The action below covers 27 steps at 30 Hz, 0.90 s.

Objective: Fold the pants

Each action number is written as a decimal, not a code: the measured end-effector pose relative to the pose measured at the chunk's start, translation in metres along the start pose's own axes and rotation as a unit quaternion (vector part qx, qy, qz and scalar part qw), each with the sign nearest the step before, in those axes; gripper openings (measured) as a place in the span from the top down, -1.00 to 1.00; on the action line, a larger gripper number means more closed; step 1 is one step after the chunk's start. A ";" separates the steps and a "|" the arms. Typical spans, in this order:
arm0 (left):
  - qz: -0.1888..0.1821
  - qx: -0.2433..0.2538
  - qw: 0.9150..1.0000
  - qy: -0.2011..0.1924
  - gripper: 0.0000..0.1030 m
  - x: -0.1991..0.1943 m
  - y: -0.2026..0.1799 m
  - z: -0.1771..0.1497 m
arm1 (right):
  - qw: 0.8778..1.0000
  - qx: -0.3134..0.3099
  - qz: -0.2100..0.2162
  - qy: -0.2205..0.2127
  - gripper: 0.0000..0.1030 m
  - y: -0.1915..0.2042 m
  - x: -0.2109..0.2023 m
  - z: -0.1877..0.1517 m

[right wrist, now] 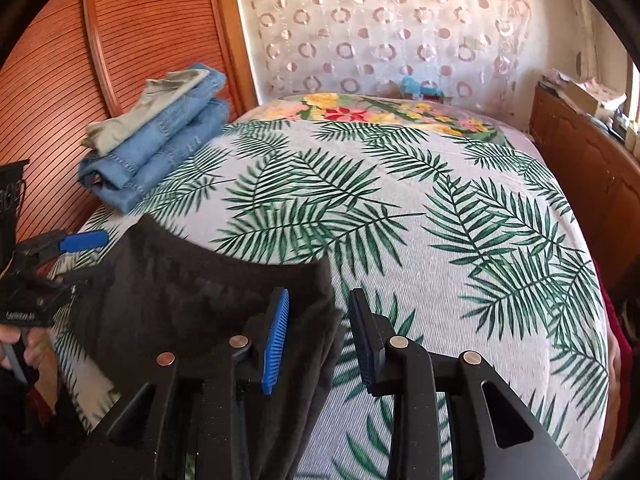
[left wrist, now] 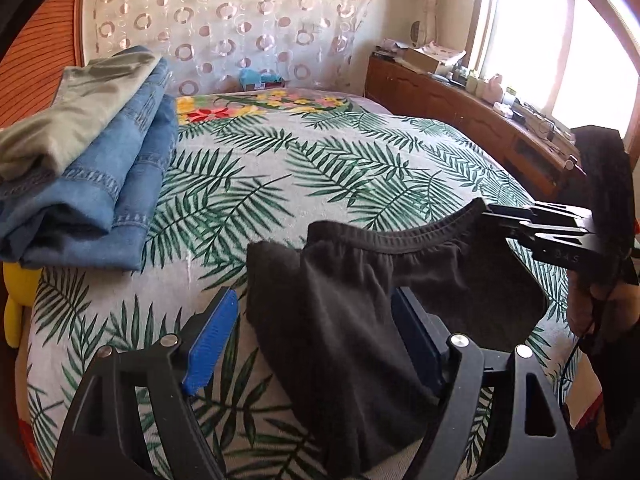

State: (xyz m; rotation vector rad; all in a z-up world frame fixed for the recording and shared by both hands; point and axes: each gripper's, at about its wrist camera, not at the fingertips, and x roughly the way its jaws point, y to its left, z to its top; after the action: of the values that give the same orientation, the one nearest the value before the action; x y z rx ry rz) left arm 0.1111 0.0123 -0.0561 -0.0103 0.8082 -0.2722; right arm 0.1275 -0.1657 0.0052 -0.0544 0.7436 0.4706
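Observation:
Black pants (left wrist: 360, 300) lie on the near part of the bed, waistband (left wrist: 400, 236) toward the far side; they also show in the right wrist view (right wrist: 192, 296). My left gripper (left wrist: 316, 340) is open, its blue-padded fingers straddling the pants' left part. My right gripper (right wrist: 318, 340) is open over the pants' right edge, with cloth between and under its fingers. In the left wrist view the right gripper (left wrist: 520, 232) looks nearly closed at the waistband's right end. In the right wrist view the left gripper (right wrist: 76, 248) is at the pants' left edge.
The bed (right wrist: 440, 220) has a palm-leaf cover. A stack of folded blue jeans (left wrist: 100, 184) with a grey-green garment (left wrist: 76, 112) on top lies at the far left, beside a wooden slatted headboard (right wrist: 120, 40). A wooden cabinet (left wrist: 460, 112) with clutter runs along the right, under a window.

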 end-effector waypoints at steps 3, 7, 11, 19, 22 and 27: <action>-0.001 0.004 1.000 -0.002 -0.55 0.004 0.002 0.004 | 1.000 0.003 0.005 0.008 0.38 0.001 0.009 0.004; -0.002 0.000 1.000 -0.001 -0.55 0.008 0.006 0.007 | 1.000 0.004 0.008 0.020 0.38 -0.001 0.021 0.008; -0.004 -0.004 1.000 0.001 -0.55 0.011 0.009 0.009 | 1.000 0.003 0.012 0.026 0.39 -0.001 0.033 0.015; -0.008 -0.004 1.000 0.009 -0.55 0.016 0.012 0.012 | 1.000 -0.019 0.010 -0.001 0.80 0.006 0.035 0.024; -0.008 -0.008 1.000 0.012 -0.55 0.018 0.016 0.013 | 1.000 -0.014 0.012 0.000 0.79 0.004 0.035 0.020; -0.009 -0.011 1.000 0.014 -0.55 0.015 0.021 0.014 | 1.000 0.009 0.017 -0.012 0.65 -0.002 0.018 0.018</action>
State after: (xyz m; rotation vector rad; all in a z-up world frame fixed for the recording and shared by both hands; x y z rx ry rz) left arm 0.1360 0.0278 -0.0595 -0.0350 0.8388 -0.2807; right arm 0.1512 -0.1573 0.0063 -0.0185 0.7259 0.4957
